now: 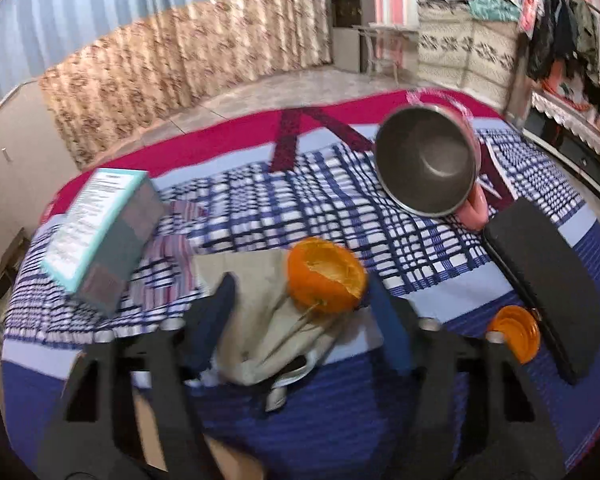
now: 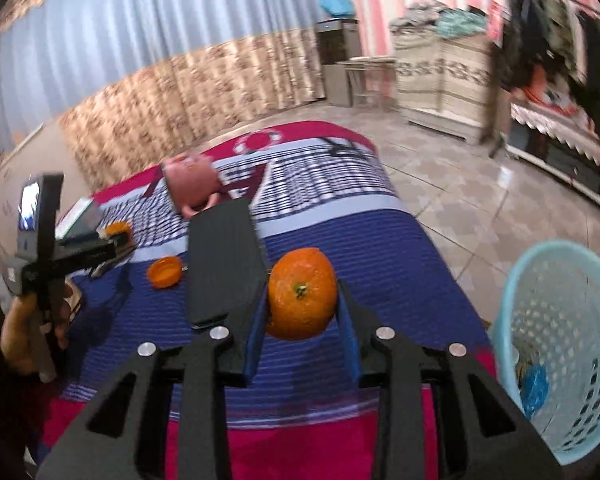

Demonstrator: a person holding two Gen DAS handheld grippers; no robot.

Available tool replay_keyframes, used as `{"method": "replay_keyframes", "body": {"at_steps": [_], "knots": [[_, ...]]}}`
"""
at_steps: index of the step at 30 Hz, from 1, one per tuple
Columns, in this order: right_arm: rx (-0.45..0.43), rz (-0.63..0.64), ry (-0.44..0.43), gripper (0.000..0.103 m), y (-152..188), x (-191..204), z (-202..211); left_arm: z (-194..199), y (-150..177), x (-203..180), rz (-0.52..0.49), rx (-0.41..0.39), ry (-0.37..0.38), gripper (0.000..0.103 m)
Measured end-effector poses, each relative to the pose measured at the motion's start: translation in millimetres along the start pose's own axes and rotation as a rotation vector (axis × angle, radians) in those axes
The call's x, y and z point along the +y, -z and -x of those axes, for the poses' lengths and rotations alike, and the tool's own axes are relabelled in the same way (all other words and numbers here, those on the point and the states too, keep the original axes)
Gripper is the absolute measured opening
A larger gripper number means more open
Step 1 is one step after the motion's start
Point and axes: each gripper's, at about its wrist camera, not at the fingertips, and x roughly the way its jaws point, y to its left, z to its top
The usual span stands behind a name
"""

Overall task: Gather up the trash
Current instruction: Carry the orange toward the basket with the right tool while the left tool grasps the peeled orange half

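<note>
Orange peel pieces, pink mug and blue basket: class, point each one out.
Orange peel (image 2: 302, 294), right wrist view, on its stem end.
Pink mug (image 1: 428, 164), left wrist view, on its steel inside.
Blue basket (image 2: 560, 312), right wrist view, on its perforated inner wall.

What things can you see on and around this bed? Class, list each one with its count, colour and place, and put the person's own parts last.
orange peel halves: three, orange; one between the left gripper's fingers on the cloth, one lying by the black case, one held up in the right gripper
cloth: one, beige; crumpled on the bedspread
box: one, teal and grey; tilted on the bed's left
mug: one, pink, steel inside; lying on its side
black case: one, black; flat on the bed's right
bedspread: one, blue-white check, red border
basket: one, light blue; on the floor right of the bed
left gripper: one, black
right gripper: one, black
hand: one, gripping the left gripper's handle
</note>
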Motion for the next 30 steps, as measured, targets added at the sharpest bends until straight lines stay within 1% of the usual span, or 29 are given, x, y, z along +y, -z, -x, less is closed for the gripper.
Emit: {"method": "replay_keyframes", "body": {"at_steps": [1, 3, 5, 9, 13, 17, 21, 25, 30], "knots": [[-0.004, -0.009, 0.004, 0.033, 1.2, -4.6, 0.9, -1.6, -0.2, -0.8, 0.000, 0.002, 0.014, 0.047], [-0.021, -0.025, 0.020, 0.033, -0.2, -13.6, 3.3, 2.2, 0.0, -4.5, -0.014, -0.014, 0.012, 0.038], [-0.032, -0.044, 0.027, 0.033, -1.5, -21.0, 5.4, 11.1, 1.3, -8.3, -0.024, -0.040, 0.005, 0.036], [-0.062, -0.074, 0.047, 0.033, -0.6, -36.1, 18.3, 34.7, 1.8, -13.9, -0.014, -0.083, 0.038, 0.035], [-0.080, -0.078, 0.083, 0.033, -1.0, -53.9, 28.8, 59.2, 0.9, -29.4, -0.016, -0.115, 0.078, 0.035], [-0.096, -0.087, 0.117, 0.033, 1.2, -73.2, 41.9, 83.8, 2.4, -60.7, -0.034, -0.154, 0.118, 0.035], [-0.109, -0.095, 0.160, 0.033, 4.1, -93.0, 54.6, 102.5, 3.2, -105.8, -0.080, -0.185, 0.157, 0.035], [-0.133, -0.118, 0.204, 0.033, 5.7, -114.7, 67.1, 115.7, 7.9, -151.1, -0.115, -0.196, 0.214, 0.035], [-0.161, -0.149, 0.291, 0.033, 8.0, -148.4, 84.1, 130.0, 13.3, -202.4, -0.146, -0.202, 0.291, 0.035]]}}
